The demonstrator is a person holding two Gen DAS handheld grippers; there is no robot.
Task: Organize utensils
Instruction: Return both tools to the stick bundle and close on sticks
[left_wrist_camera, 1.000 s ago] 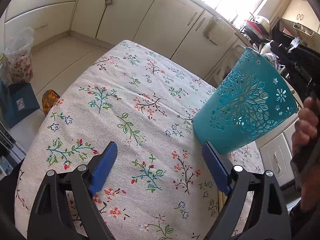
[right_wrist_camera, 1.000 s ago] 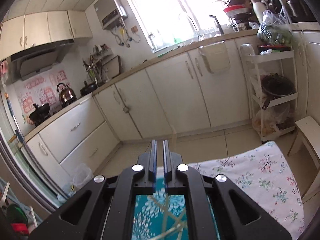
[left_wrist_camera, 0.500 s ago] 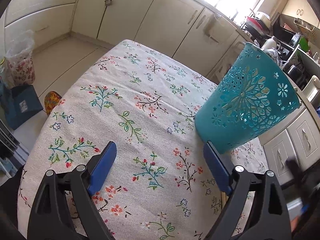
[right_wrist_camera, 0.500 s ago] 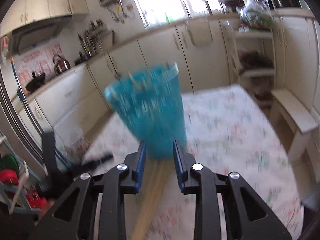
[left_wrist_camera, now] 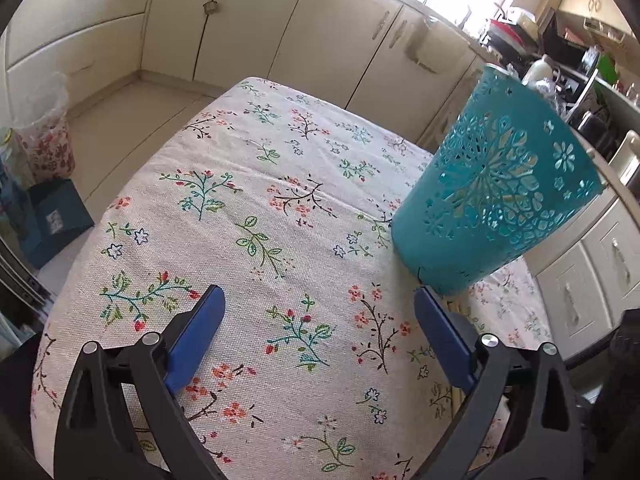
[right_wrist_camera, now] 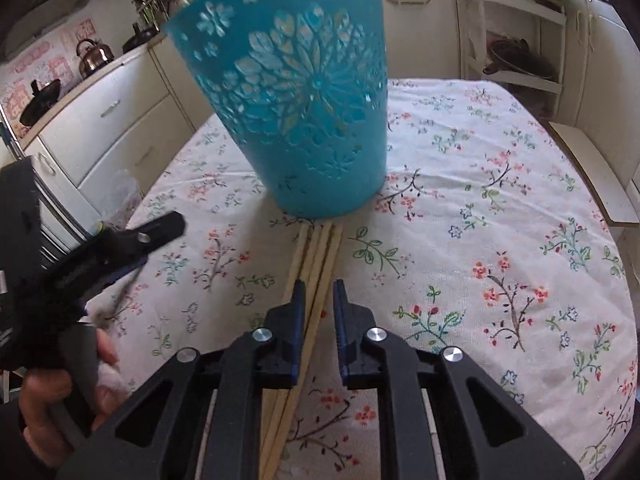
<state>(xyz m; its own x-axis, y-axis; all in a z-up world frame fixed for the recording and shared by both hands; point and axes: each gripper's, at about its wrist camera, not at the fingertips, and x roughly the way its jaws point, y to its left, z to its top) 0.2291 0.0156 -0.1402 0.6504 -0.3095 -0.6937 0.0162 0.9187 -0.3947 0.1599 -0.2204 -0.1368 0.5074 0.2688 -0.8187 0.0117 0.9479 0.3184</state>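
Pale wooden chopsticks point(right_wrist_camera: 316, 256) beside teal cutwork holder point(right_wrist_camera: 296, 96) — right tongs point(right_wrist_camera: 318, 292) slightly apart, left tongs point(left_wrist_camera: 320, 308) wide, both empty.

Teal pierced plastic basket point(right_wrist_camera: 296, 120), pale wood chopsticks point(right_wrist_camera: 316, 256), coarse-woven floral tablecloth point(left_wrist_camera: 256, 184)

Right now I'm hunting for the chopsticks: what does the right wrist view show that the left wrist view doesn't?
Only the right wrist view shows the chopsticks clearly, on the tablecloth between the partly open right gripper and running to the basket's base. Only the left wrist view shows the left gripper wide open over bare cloth. Both show the teal basket and floral tablecloth.
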